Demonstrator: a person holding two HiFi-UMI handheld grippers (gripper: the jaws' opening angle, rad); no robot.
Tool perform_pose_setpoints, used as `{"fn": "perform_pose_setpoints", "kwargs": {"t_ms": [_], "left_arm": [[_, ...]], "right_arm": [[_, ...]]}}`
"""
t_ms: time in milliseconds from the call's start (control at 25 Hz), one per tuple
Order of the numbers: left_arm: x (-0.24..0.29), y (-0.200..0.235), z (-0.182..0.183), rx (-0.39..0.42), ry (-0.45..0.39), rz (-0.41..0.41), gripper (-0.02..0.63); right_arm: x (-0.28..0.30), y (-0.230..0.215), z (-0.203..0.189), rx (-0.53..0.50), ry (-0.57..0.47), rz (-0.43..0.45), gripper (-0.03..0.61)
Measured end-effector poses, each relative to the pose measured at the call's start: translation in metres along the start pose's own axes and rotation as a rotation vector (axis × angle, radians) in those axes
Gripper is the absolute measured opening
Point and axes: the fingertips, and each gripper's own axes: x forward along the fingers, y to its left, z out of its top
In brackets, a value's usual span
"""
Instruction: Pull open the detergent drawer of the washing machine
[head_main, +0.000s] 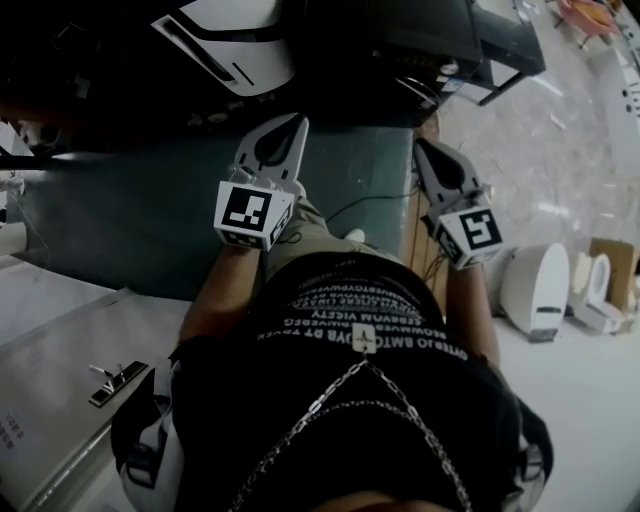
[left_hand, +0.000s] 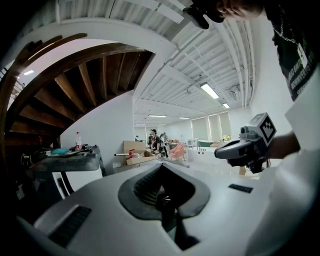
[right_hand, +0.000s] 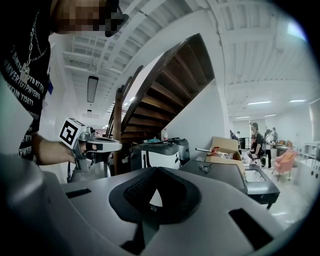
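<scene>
The washing machine (head_main: 235, 45), white with a dark top, stands ahead of me at the top of the head view. It also shows under the stairs as the washing machine (right_hand: 160, 152) and at the left edge as the washing machine (left_hand: 70, 167). I cannot make out its detergent drawer. My left gripper (head_main: 295, 122) and right gripper (head_main: 424, 148) are held side by side in front of my body. Both point toward the machine, well short of it. Each has its jaws together with nothing between them. The right gripper (left_hand: 225, 150) also appears from the side.
A wooden staircase (right_hand: 170, 85) rises over the machine. To the right stand a dark counter (right_hand: 235, 177) and a cardboard box (right_hand: 222, 147). People (right_hand: 257, 135) are far off in the open hall. White fixtures (head_main: 535, 290) lie on the floor at right.
</scene>
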Motion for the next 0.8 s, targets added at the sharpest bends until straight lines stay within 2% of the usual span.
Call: {"fn": "perform_pose_setpoints", "kwargs": {"t_ms": [120, 360, 640, 800], "left_arm": [[0.004, 0.002, 0.005, -0.003, -0.018, -0.005, 0.004], [-0.007, 0.017, -0.004, -0.014, 0.013, 0.019, 0.003], [-0.026, 0.055, -0.028, -0.036, 0.07, 0.07, 0.003], [-0.021, 0.079, -0.032, -0.037, 0.071, 0.069, 0.003]], "right_arm": [[0.0, -0.003, 0.001, -0.004, 0.004, -0.012, 0.003], [0.015, 0.006, -0.003, 0.009, 0.023, 0.013, 0.003], [0.053, 0.024, -0.001, 0.048, 0.01, 0.074, 0.003], [0.082, 0.03, -0.006, 0.044, 0.039, 0.073, 0.003]]}}
